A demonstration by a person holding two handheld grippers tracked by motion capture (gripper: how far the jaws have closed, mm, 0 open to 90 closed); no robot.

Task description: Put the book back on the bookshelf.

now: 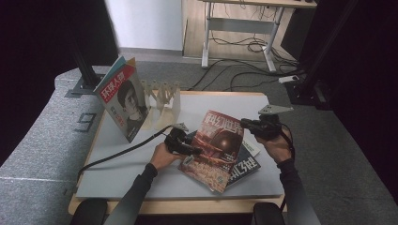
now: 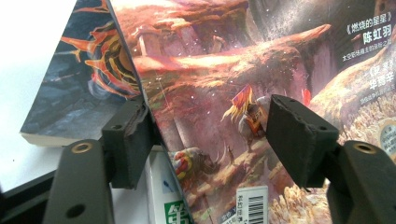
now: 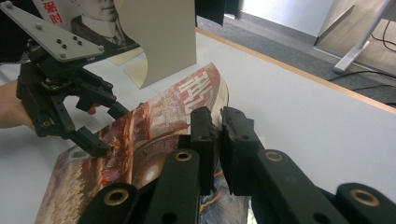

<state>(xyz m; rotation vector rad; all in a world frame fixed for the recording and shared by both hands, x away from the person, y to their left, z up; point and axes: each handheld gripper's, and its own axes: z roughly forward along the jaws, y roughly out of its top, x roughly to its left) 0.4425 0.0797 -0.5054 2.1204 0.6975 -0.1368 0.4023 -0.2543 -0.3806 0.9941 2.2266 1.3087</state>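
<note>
A red science-fiction magazine (image 1: 217,143) is tilted up off the stack at the middle of the table. My right gripper (image 1: 244,124) is shut on its upper right edge; in the right gripper view the jaws (image 3: 219,126) pinch that edge of the cover (image 3: 159,121). My left gripper (image 1: 190,149) is at the magazine's left edge. Its jaws (image 2: 210,121) stand apart around the edge: one pad is beside and below the cover (image 2: 205,60), and the other hovers above it. The left gripper (image 3: 112,130) also appears spread open in the right gripper view.
A dark blue magazine (image 1: 246,166) lies under the red one, with a white and green booklet (image 2: 163,186) beside it. A cream rack (image 1: 164,101) at the back left holds a portrait magazine (image 1: 123,96). The grey mat (image 1: 122,164) has bare space at the front left.
</note>
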